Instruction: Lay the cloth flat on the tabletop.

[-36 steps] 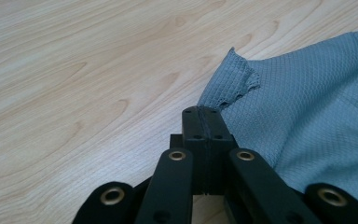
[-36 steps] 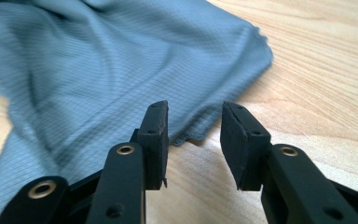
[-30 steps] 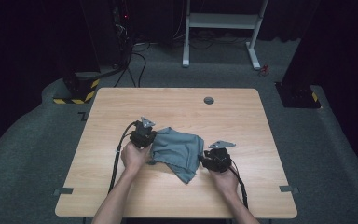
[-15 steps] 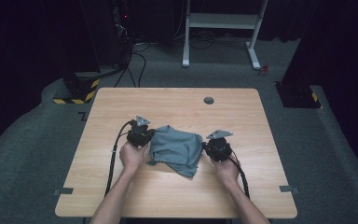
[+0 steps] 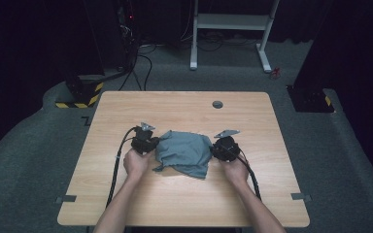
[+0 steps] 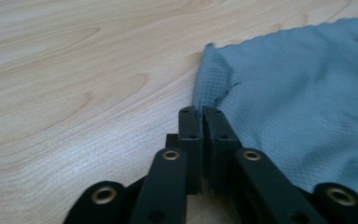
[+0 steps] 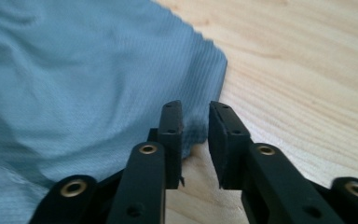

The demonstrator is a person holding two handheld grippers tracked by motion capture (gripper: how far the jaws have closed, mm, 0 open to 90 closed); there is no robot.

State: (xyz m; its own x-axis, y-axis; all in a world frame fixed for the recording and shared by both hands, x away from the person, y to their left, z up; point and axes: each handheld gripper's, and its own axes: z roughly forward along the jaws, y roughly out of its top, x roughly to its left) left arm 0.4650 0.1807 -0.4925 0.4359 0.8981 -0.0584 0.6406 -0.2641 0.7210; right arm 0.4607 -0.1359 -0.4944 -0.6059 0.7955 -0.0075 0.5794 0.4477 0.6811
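Here the left hand-held gripper pinches the cloth's corner to anchor it on the surface; the right hand-held gripper, jaws just reopening, gapes narrowly at the opposite edge.

Cloth on table, between grippers

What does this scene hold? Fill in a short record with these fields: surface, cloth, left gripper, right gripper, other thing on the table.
surface: light wooden table
cloth: grey-blue cloth, rumpled, lying between the two grippers
left gripper: left gripper pinches the cloth's edge, jaws nearly together, just easing open
right gripper: right gripper has a gap between its jaws, just opening, with the cloth's edge between them, not pressed
other thing on the table: small dark round thing near the far edge
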